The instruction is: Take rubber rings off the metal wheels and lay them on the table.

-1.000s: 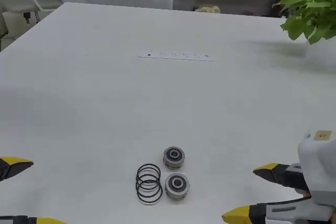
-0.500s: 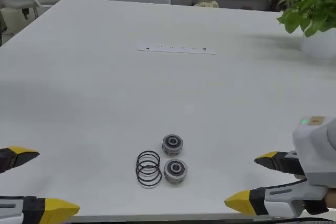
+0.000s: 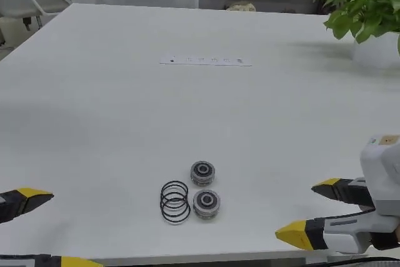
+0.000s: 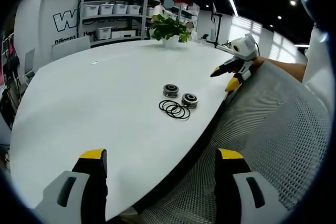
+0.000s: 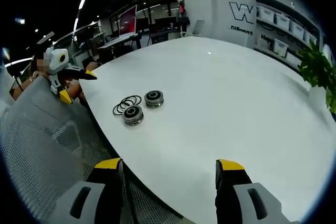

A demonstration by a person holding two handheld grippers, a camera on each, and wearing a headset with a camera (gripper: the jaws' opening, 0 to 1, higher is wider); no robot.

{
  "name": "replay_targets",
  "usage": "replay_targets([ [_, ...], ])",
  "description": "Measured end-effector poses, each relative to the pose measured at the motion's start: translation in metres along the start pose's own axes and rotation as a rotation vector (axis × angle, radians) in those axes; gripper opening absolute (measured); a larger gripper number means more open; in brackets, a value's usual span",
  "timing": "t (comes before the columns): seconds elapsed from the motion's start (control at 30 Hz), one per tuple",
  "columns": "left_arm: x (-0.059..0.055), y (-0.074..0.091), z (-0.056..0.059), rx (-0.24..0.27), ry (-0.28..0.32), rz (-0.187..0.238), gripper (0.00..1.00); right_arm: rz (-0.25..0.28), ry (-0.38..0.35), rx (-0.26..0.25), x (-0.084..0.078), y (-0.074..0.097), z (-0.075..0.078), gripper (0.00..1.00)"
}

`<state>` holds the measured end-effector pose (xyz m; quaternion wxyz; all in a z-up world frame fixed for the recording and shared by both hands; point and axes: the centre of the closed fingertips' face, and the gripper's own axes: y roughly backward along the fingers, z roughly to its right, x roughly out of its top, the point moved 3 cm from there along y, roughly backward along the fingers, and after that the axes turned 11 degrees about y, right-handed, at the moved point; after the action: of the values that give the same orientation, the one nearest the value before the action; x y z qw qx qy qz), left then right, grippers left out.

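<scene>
Lower left, the left tool (image 3: 62,229) stands released and empty. Lower centre on the tabletop (image 3: 125,110), loose rubber rings (image 3: 175,201) look light, soft, stretchy: pinch one strand at its outer edge. Just right, two metal wheels (image 3: 206,202) seem dense, smooth, liable to slide. Lower right, the right tool (image 3: 295,211) gapes empty. Against the earlier frame both tools sit slightly further outward; rings and wheels unmoved

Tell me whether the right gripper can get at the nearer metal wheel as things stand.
Probably yes. The right gripper is open and apart from the nearer metal wheel, with bare table between them. The loose rubber rings lie on the wheel's other side, out of the path.
</scene>
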<state>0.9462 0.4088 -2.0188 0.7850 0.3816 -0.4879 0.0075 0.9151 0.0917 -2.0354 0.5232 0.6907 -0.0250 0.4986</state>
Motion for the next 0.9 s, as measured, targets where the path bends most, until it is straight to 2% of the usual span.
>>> replay_targets([
  [0.3, 0.001, 0.001, -0.002, 0.02, -0.004, 0.005, 0.81, -0.01, 0.011, 0.021, -0.002, 0.0, -0.003, 0.71],
  [0.53, 0.001, 0.0, 0.002, 0.02, -0.008, 0.001, 0.81, -0.007, 0.008, 0.027, -0.002, 0.001, -0.001, 0.7],
  [0.73, -0.001, -0.002, 0.008, 0.012, -0.038, -0.03, 0.81, 0.001, -0.007, 0.024, -0.003, 0.002, 0.002, 0.69],
  [0.9, 0.0, -0.002, 0.015, 0.0, -0.106, -0.052, 0.78, 0.0, -0.015, 0.026, -0.004, 0.002, 0.003, 0.67],
])
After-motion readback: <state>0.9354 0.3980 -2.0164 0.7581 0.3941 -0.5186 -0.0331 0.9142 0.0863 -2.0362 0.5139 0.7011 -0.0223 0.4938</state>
